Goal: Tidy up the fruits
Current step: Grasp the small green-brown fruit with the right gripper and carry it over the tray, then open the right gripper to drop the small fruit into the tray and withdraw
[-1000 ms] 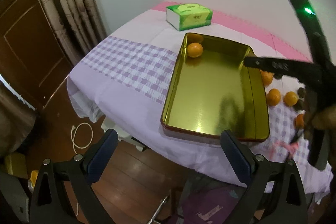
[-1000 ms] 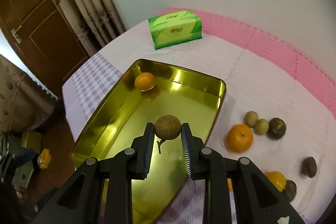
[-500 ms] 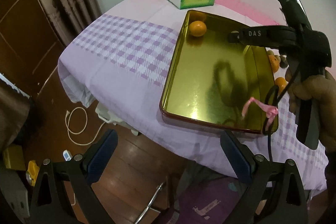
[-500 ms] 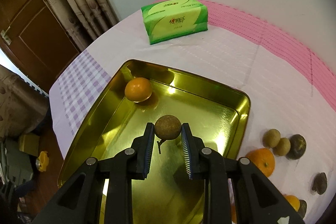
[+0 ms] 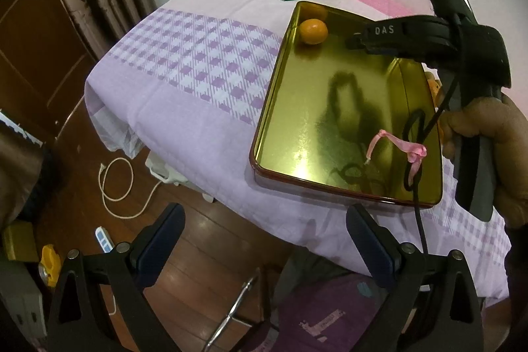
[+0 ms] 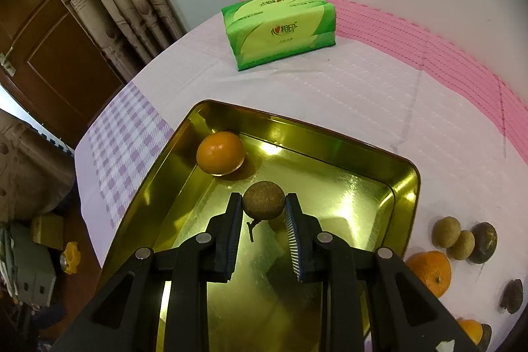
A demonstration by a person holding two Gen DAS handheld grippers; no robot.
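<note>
Letting go from this height looks like the main hazard: the small round brown longan-like fruit [image 6: 263, 201], pinched between the right gripper [image 6: 263, 213] fingers above the shallow gold-coloured metal tray [image 6: 401, 197], would likely bounce or roll across the slick bottom, perhaps knocking the round orange tangerine [image 6: 220, 153] that sits in the tray's far left corner close to the wall. How high the fruit hangs over the tray floor is hard to judge through the fisheye, so I would lower it before opening. Its thin stem dangles under the grip and could snag a pad. The left gripper [image 5: 264, 241] is spread wide with nothing in it, held off the near edge of the tabletop [image 5: 184, 108] over the wooden floor, well apart from the tray. From that view a black cable and a pink ribbon [image 5: 401, 145] hang from the right tool over the tray's near end and could drag across it. Beyond the tray lies a green tissue pack [image 6: 280, 27], clear of the path. Right of the tray, on the cloth, wait another orange tangerine [image 6: 429, 271], two more small brown fruits [image 6: 453, 235] and several dark ones, none blocking the drop.
</note>
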